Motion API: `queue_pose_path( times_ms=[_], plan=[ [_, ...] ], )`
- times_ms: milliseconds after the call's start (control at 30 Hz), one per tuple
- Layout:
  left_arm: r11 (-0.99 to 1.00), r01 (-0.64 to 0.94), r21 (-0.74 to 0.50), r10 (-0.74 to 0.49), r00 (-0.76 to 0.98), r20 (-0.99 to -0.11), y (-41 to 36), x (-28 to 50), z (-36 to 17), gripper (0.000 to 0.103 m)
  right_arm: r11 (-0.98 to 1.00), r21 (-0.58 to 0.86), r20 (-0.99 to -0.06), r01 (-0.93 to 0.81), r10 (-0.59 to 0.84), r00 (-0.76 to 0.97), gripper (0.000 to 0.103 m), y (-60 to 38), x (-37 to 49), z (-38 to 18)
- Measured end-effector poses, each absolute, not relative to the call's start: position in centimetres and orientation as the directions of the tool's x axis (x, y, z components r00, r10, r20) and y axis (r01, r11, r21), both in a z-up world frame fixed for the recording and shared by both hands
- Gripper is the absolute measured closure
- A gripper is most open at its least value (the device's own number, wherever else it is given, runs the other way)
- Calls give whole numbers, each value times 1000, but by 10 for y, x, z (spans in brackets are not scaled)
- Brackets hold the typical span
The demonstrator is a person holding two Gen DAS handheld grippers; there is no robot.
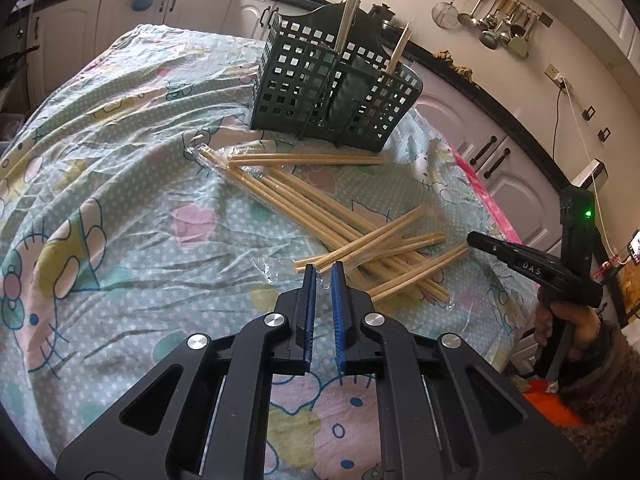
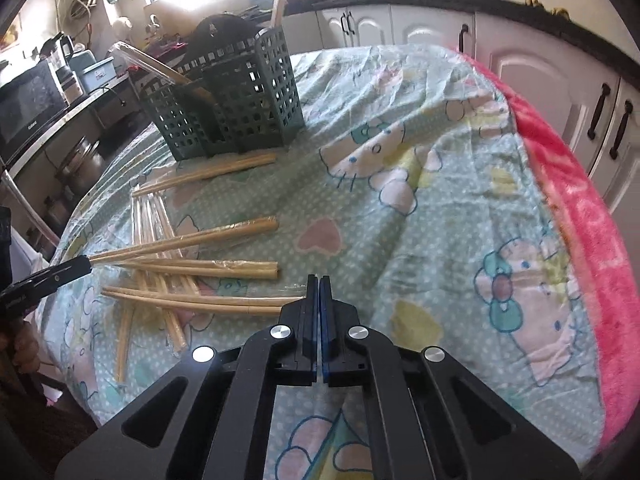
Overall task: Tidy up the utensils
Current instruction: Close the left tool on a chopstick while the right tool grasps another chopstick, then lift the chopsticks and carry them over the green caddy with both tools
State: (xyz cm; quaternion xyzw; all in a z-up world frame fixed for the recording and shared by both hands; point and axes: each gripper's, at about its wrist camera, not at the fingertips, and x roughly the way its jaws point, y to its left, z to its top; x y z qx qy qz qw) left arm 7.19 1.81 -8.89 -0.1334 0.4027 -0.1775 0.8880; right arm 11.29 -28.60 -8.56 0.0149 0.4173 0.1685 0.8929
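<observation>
The table is covered with a pale green cartoon-print cloth [image 1: 120, 184], with a pink blanket [image 2: 580, 208] along its far right edge. On the left side of the right wrist view, the left gripper [image 2: 86, 263] reaches in and its tips meet the end of a wrapped pair of chopsticks [image 2: 188, 238]. In its own view the left gripper [image 1: 325, 270] has its blue pads nearly together, with what looks like a bit of clear wrapper between the tips, though the plastic is hard to make out.

The loose chopsticks [image 1: 352, 236] lie scattered in a crossed heap on the cloth, some in clear sleeves. Behind them stands a dark green basket [image 1: 332, 92] with upright dividers; a few chopsticks [image 1: 348, 16] already stand in its compartments.

Further right, the right gripper [image 2: 319, 280] has its jaws pressed together, tips beside the near end of a chopstick pair [image 2: 200, 300]; nothing shows between them. From the left wrist view the same right gripper [image 1: 474, 238] sits at the heap's right edge, a hand [image 1: 560, 324] on its handle.
</observation>
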Motion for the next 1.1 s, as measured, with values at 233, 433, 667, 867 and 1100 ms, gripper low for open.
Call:
queue_pose_path(
  times_ms=[233,433,667,867,1100],
  plan=[
    [903,212,-373,-417,638,-647,24,69,-75,101,950,86,-707,-301,271,653,102,-285,102,-65],
    [904,221,-367,-415,661,-625,25,70,-59,102,941,118,-666,-319,313,677,102,-285,98,-42],
    [903,231,-362,-413,696,-587,25,78,-34,102,910,80,-609,-407,368,703,102,-257,91,-3],
    [905,258,-338,-413,720,-558,19,84,-12,102,876,27,-563,-482,412,717,102,-227,91,29],
    [901,287,-326,-425,740,-522,14,92,16,102,841,-9,-513,-541,461,725,102,-200,94,61]
  ],
)
